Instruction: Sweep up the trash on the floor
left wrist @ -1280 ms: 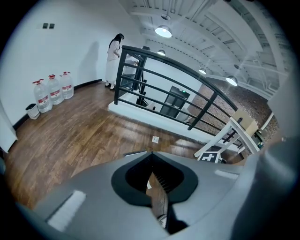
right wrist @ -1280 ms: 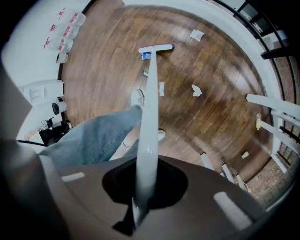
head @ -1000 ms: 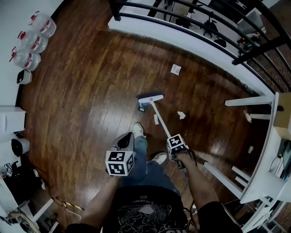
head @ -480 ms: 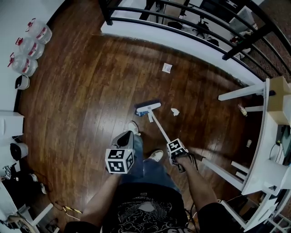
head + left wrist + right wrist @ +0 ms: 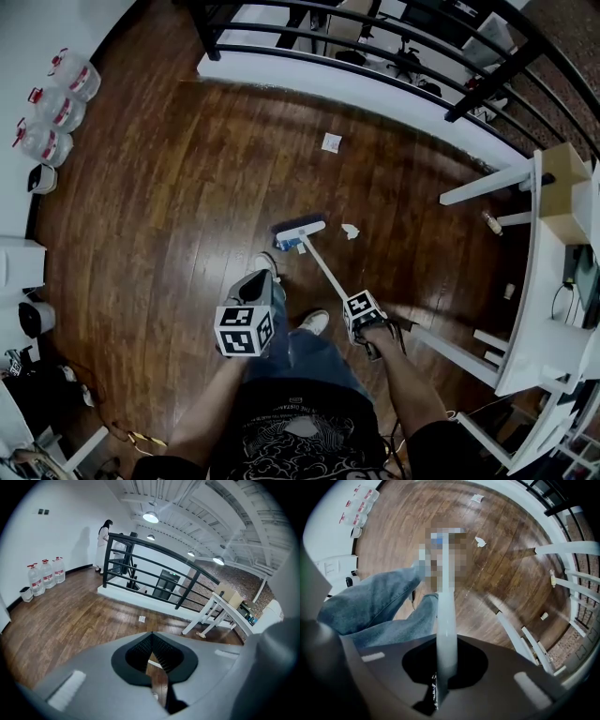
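Observation:
A broom with a white handle [image 5: 323, 267] and a dark-bristled head [image 5: 298, 228] rests on the wooden floor just ahead of my shoes. My right gripper [image 5: 361, 314] is shut on the handle's upper end; in the right gripper view the handle [image 5: 446, 620] runs straight out from between the jaws. A crumpled white scrap [image 5: 350, 231] lies just right of the broom head. A flat paper piece [image 5: 332, 142] lies farther off near the railing base. My left gripper [image 5: 248, 314] hangs over my left leg, shut, holding nothing.
A black railing [image 5: 375, 47] on a white base bounds the far side. White table legs [image 5: 487, 183] and a small bottle [image 5: 491, 221] stand at the right. Water jugs [image 5: 52, 112] line the left wall. A person [image 5: 102, 543] stands far off by the railing.
The broom head has drawn back toward my feet, ending level with the crumpled scrap. The view has shifted forward. Both grippers keep their hold states.

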`<state>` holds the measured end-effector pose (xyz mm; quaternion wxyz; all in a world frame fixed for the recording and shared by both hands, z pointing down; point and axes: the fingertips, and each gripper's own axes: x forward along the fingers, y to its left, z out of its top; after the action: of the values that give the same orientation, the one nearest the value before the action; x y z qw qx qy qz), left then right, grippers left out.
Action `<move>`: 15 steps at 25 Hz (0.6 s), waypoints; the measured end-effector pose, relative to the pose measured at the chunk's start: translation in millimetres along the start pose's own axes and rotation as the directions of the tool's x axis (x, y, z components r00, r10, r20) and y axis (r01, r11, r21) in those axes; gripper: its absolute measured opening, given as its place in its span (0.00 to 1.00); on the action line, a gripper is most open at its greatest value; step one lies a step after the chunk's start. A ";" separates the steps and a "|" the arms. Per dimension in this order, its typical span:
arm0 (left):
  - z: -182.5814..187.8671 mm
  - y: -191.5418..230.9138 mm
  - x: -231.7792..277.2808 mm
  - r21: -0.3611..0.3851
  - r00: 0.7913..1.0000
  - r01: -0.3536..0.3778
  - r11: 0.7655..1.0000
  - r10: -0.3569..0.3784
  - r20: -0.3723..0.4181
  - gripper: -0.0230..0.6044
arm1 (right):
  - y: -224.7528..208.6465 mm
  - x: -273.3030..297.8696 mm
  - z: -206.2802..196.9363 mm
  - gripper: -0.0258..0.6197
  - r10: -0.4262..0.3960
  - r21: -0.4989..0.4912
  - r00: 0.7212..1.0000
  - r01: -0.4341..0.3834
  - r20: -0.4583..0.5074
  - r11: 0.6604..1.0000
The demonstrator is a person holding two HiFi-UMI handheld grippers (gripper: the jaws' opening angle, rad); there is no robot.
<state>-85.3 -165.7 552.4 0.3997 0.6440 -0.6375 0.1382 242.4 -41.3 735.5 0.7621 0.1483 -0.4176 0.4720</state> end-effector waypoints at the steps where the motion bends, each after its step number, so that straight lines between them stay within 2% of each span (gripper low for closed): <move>1: 0.2 -1.9 0.1 0.000 1.000 0.000 1.000 0.000 0.002 0.04 | 1.3 -1.7 -1.0 0.04 0.003 -0.003 1.000 -0.003 0.006 1.000; 3: 1.4 -5.6 1.1 0.002 1.000 0.000 1.000 0.000 0.003 0.04 | 5.5 -5.6 -2.9 0.04 0.018 -0.014 0.999 -0.018 0.029 1.000; 6: 4.5 -10.6 5.6 0.006 1.000 0.012 1.000 -0.012 -0.002 0.04 | 20.0 -10.5 -5.3 0.04 0.091 -0.016 0.991 -0.090 0.100 0.996; 10: 14.2 -15.6 21.3 0.031 0.999 0.040 0.999 -0.040 -0.025 0.04 | 43.5 -35.6 12.1 0.04 0.206 0.029 0.950 -0.218 0.233 0.975; 15: 40.7 -24.3 48.9 0.086 0.993 0.105 0.991 -0.099 -0.062 0.04 | 43.7 -79.4 54.9 0.04 0.234 0.100 0.906 -0.285 0.352 0.953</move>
<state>-68.9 -231.8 551.6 0.3952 0.6888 -0.5851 0.1645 161.9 -100.3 699.8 0.5968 0.2261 -0.5209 0.5670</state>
